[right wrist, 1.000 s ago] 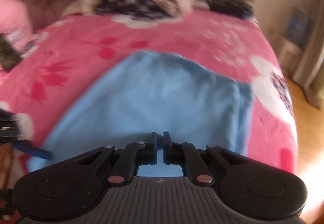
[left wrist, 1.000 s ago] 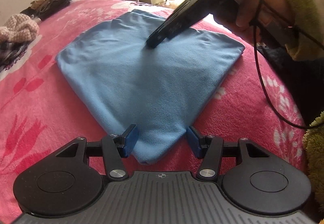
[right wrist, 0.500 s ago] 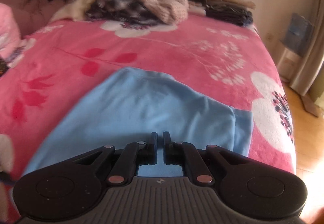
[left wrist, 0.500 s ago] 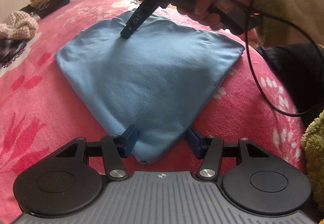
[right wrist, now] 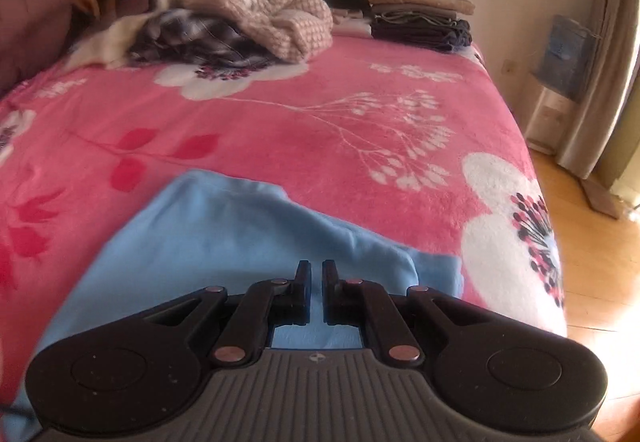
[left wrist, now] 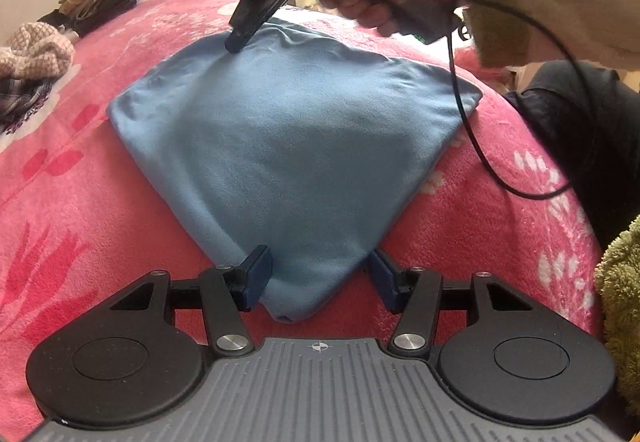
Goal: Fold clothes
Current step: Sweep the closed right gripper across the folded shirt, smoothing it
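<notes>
— What had changed since a second before?

— The right tongs (left wrist: 234, 42) had travelled across the blue garment (left wrist: 296, 146). Earlier their tips were over its middle, toward the right side in the left wrist view; by this moment they were at the far edge, close to the top corner of the cloth. The left tongs (left wrist: 316, 278) had not shifted, and the garment lay the same way on the pink floral blanket (left wrist: 72, 210) of the bed.

— How were the tongs standing?

— The left pair stood apart, one blue pad (left wrist: 256, 276) on each side of the garment's near corner, just beside the cloth without clamping it. The right pair (right wrist: 316, 282) was together, only a thin slit between the fingers and nothing caught there; in the left wrist view their tips looked to touch the cloth's far edge, though I could not tell if they pressed on it.

— And the rest of the bed?

— A loose heap of clothes (right wrist: 224, 26) and a folded stack (right wrist: 420, 18) lay at the far end, well apart from the blue garment.
</notes>
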Demonstrator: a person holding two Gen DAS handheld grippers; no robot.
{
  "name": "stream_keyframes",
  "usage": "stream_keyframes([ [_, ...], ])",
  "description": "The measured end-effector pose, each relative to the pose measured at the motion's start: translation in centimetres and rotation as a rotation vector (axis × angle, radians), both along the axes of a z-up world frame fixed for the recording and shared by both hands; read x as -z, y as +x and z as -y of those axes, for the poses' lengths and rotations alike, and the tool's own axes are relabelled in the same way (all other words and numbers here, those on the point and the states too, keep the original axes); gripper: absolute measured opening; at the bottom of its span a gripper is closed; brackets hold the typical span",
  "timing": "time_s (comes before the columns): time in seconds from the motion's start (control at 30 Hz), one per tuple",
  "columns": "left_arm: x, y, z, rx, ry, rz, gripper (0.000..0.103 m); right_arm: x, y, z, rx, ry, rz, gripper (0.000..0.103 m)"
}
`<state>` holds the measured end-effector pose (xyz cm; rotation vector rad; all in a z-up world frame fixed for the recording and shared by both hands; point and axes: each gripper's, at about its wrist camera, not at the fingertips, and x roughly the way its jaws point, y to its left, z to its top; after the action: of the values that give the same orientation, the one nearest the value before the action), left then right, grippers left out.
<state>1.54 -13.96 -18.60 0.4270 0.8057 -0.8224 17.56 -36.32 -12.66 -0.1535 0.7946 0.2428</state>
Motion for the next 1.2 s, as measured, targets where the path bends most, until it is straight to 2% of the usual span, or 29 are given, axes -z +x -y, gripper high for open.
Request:
stream_keyframes([
  [0.13,0.1,0.0,-0.2,0.004,-0.005,-0.002,0.054,-0.3,2.5,3.1,0.161,0.095,-0.005,0.005],
  [0.2,0.2,0.1,-0.2,0.006,-0.010,-0.006,0.055,-1.1,2.4,3.6,0.179,0.094,0.003,0.005],
  [0.37,0.2,0.2,-0.2,0.016,-0.009,-0.003,0.055,-0.8,1.7,-0.1,-0.046,0.146,-0.090,0.006],
  [0.43,0.2,0.1,-0.2,0.014,-0.010,-0.004,0.055,-0.3,2.6,-1.6,-0.078,0.154,-0.112,0.006],
  [0.47,0.2,0.1,-0.3,0.012,-0.011,-0.004,0.055,0.1,3.4,-2.1,-0.066,0.156,-0.116,0.005],
  [0.53,0.2,0.1,-0.3,0.009,-0.012,-0.005,0.055,0.6,5.4,-1.5,0.026,0.216,-0.112,0.005],
  [0.6,0.2,0.1,-0.3,0.009,-0.014,-0.006,0.055,0.3,6.7,-0.4,0.141,0.266,-0.101,0.006],
  [0.63,0.2,0.1,-0.3,0.010,-0.016,-0.006,0.055,-0.1,6.9,-0.1,0.163,0.286,-0.097,0.006],
  [0.7,0.3,0.1,-0.3,0.012,-0.021,-0.008,0.055,-1.2,6.5,-0.3,0.112,0.322,-0.102,0.006],
  [0.83,0.5,0.2,-0.3,0.019,-0.024,-0.005,0.055,-1.8,4.2,-3.9,-0.147,0.308,-0.201,0.007],
  [0.9,0.4,0.2,-0.3,0.018,-0.024,-0.004,0.055,-1.1,4.0,-5.9,-0.231,0.306,-0.249,0.010],
  [0.93,0.4,0.2,-0.4,0.017,-0.025,-0.004,0.055,-0.6,4.1,-6.9,-0.244,0.299,-0.263,0.016],
  [1.0,0.3,0.1,-0.4,0.011,-0.026,-0.005,0.055,0.2,5.2,-8.1,-0.193,0.279,-0.254,0.017],
  [1.07,0.3,0.1,-0.4,0.003,-0.027,-0.008,0.055,0.3,6.3,-7.6,-0.090,0.305,-0.213,0.016],
  [1.13,0.3,0.2,-0.4,0.001,-0.028,-0.009,0.055,-0.9,6.5,-6.0,0.027,0.343,-0.157,0.017],
  [1.2,0.3,0.1,-0.4,0.000,-0.030,-0.009,0.055,-2.9,5.6,-4.0,0.079,0.352,-0.095,0.017],
])
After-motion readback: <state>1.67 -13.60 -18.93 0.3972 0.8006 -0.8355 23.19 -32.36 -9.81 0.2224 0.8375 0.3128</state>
